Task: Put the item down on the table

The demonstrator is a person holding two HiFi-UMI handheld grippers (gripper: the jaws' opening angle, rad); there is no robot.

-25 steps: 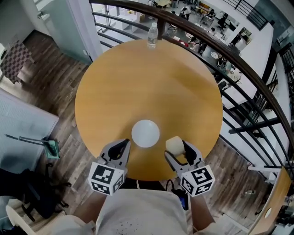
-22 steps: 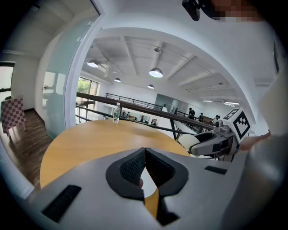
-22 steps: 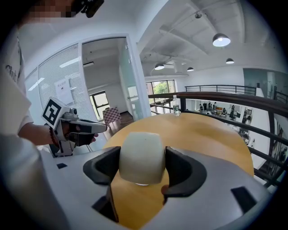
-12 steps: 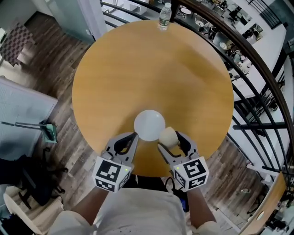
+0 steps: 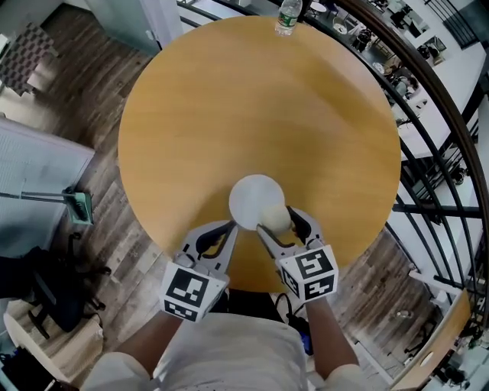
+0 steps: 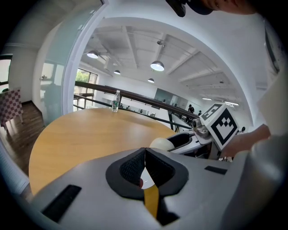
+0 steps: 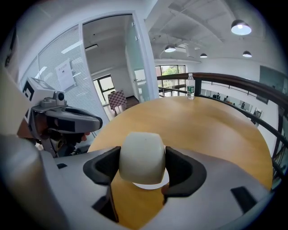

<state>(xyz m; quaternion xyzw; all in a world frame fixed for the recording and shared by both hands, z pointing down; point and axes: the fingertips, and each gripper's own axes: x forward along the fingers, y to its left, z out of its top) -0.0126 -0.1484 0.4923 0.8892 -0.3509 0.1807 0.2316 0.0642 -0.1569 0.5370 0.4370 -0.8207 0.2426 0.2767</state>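
Note:
A cream rounded item is clamped in my right gripper and hangs over the near right rim of a white plate on the round wooden table. In the right gripper view the item fills the gap between the jaws of that gripper, with the plate showing just beneath it. My left gripper sits shut and empty at the plate's near left side. Its own view shows the left gripper with pads touching, and the item to the right.
A clear water bottle stands at the table's far edge, by a dark railing. The table's near edge runs just under both grippers. On the wood floor at left lie a green dustpan and a black bag.
My right gripper has carried the item leftward and forward, from beside the plate to over its rim. The left gripper has edged forward toward the plate and stays shut.

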